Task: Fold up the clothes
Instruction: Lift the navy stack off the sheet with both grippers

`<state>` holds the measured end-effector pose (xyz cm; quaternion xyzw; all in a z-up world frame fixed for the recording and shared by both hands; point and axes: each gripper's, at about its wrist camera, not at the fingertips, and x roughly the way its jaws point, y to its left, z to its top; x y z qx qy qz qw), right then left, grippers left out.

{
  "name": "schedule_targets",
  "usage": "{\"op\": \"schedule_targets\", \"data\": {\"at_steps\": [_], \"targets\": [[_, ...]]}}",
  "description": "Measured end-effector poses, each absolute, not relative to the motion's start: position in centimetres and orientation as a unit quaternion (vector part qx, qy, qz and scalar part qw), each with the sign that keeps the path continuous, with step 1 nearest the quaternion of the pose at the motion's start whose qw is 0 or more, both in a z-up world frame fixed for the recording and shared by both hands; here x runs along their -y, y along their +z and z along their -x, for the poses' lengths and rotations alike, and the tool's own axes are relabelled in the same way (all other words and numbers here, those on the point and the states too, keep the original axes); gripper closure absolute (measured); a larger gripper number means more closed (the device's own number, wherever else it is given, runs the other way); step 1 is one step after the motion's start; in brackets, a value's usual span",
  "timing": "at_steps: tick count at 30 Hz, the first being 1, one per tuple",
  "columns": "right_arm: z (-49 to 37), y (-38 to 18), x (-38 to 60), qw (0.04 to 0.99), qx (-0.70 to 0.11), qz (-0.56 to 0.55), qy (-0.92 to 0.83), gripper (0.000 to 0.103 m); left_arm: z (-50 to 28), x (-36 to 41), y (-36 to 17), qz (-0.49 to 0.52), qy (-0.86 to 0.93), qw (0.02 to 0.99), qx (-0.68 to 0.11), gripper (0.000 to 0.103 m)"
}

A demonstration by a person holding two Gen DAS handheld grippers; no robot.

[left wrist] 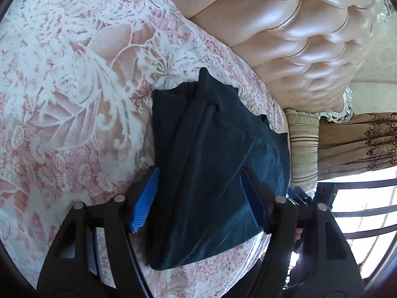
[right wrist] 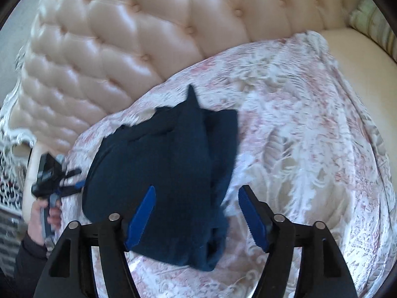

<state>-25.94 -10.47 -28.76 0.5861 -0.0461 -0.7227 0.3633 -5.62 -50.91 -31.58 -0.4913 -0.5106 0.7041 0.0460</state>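
Observation:
A dark navy garment [left wrist: 213, 154] lies folded in a thick bundle on the pink and white floral bedspread [left wrist: 74, 87], close to the headboard. My left gripper [left wrist: 199, 198] hangs just above its near part, jaws wide apart; the blue pads [left wrist: 146, 198] flank the cloth without pressing it. In the right wrist view the same garment [right wrist: 178, 164] lies under my right gripper [right wrist: 197, 218], which is open too, one pad over the cloth and the other over the bedspread [right wrist: 297, 136]. The left gripper [right wrist: 54, 181] shows there at the garment's left edge, held by a hand [right wrist: 42, 213].
A tufted cream leather headboard [right wrist: 124, 37] with a silver carved frame [left wrist: 345, 109] runs along the far side of the bed. A striped cushion [left wrist: 302, 149], a patterned curtain [left wrist: 359, 144] and a barred window [left wrist: 367, 213] stand beyond the bed's edge.

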Motion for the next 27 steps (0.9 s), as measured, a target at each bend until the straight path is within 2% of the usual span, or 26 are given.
{"op": "schedule_targets", "data": {"at_steps": [7, 23, 25, 26, 27], "targets": [[28.3, -31.4, 10.8, 0.362, 0.102, -0.631, -0.678, 0.023, 5.5, 50.9, -31.7, 0.484, 0.699, 0.044, 0.524, 0.032], [28.0, -33.0, 13.8, 0.379, 0.081, -0.642, -0.662, 0.022, 4.6, 51.4, -31.9, 0.474, 0.699, 0.048, 0.534, 0.032], [27.8, -32.7, 14.1, 0.386, 0.079, -0.636, -0.663, 0.031, 4.5, 51.4, -31.8, 0.473, 0.699, 0.050, 0.534, 0.032], [27.7, -32.5, 14.2, 0.386, 0.070, -0.632, -0.668, 0.048, 4.5, 51.4, -31.8, 0.472, 0.699, 0.051, 0.534, 0.032], [27.6, -32.3, 14.3, 0.385, 0.061, -0.628, -0.673, 0.052, 4.5, 51.5, -31.8, 0.471, 0.699, 0.052, 0.535, 0.032]]}}
